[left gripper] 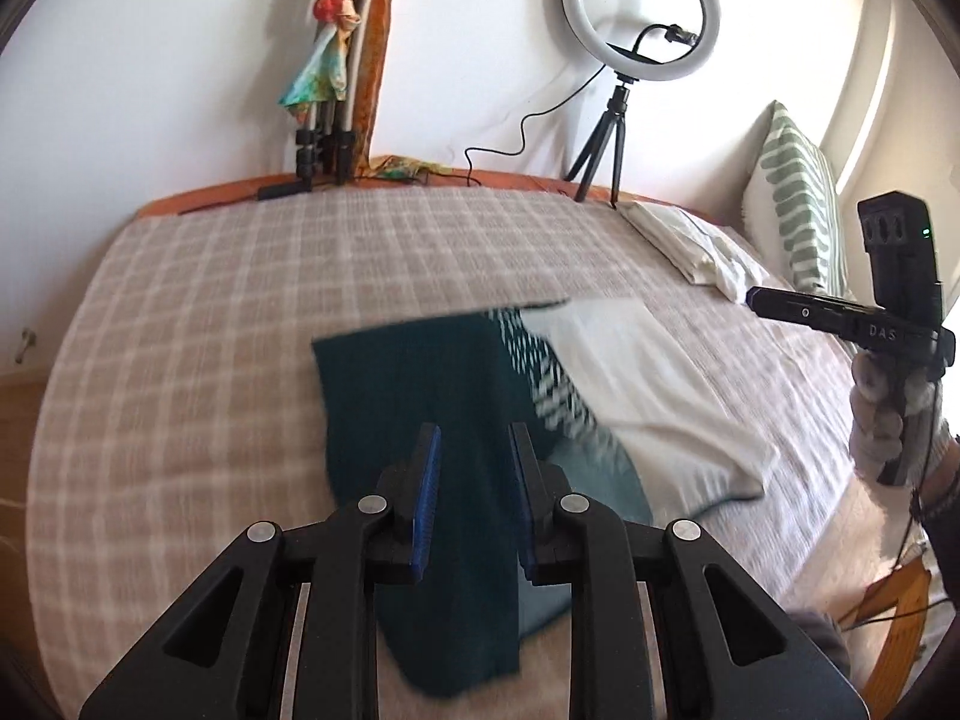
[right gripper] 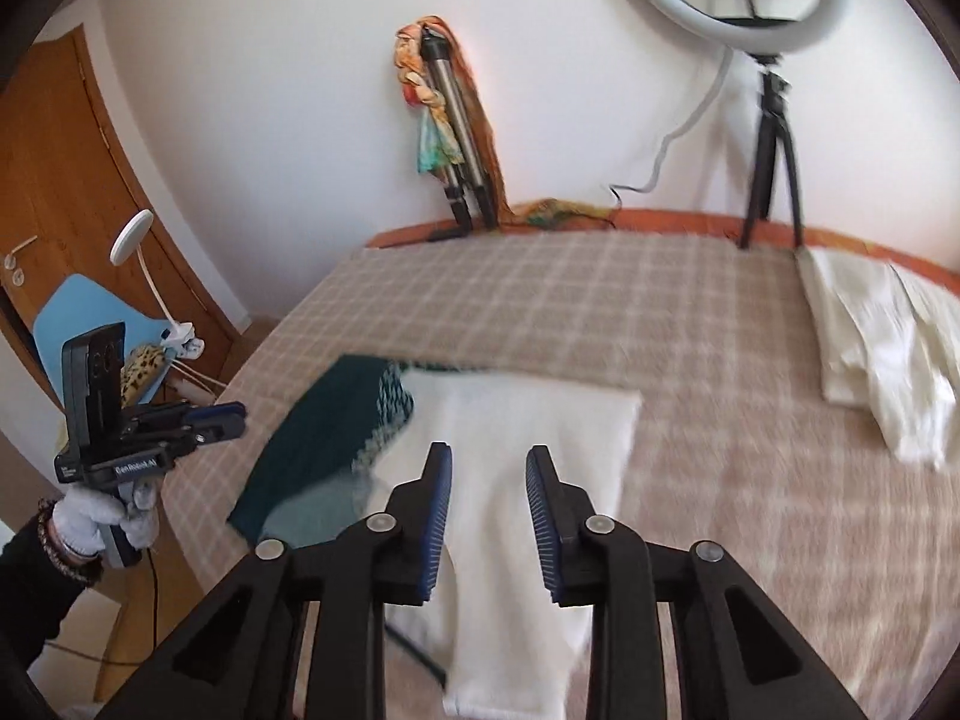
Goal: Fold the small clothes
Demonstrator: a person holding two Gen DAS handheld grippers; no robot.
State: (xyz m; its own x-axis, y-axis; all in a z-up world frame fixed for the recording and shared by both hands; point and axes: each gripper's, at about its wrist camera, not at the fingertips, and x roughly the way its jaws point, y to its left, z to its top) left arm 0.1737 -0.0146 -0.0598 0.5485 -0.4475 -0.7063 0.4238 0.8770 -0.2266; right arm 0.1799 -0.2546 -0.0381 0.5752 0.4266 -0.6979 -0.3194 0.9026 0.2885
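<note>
A small garment lies flat on the checked bed cover [left gripper: 228, 312]; it has a dark teal part [left gripper: 408, 396], a white-flecked band and a white part [left gripper: 648, 396]. My left gripper [left gripper: 474, 432] hovers over the teal end with its jaws a little apart and nothing held; the cloth shows in the gap below them. In the right wrist view, my right gripper [right gripper: 489, 450] hangs above the white part [right gripper: 528, 420], its jaws apart and empty. The left gripper [right gripper: 240, 414] sits at the bed's left side in a white-gloved hand. The right gripper [left gripper: 753, 296] shows at the right edge.
A folded white cloth pile [right gripper: 870, 360] lies at the far right of the bed, beside a green-striped pillow [left gripper: 798, 210]. A ring light on a tripod [left gripper: 639, 18] and a folded tripod draped with a scarf [left gripper: 336, 90] stand at the wall. A wooden door [right gripper: 60, 180] is left.
</note>
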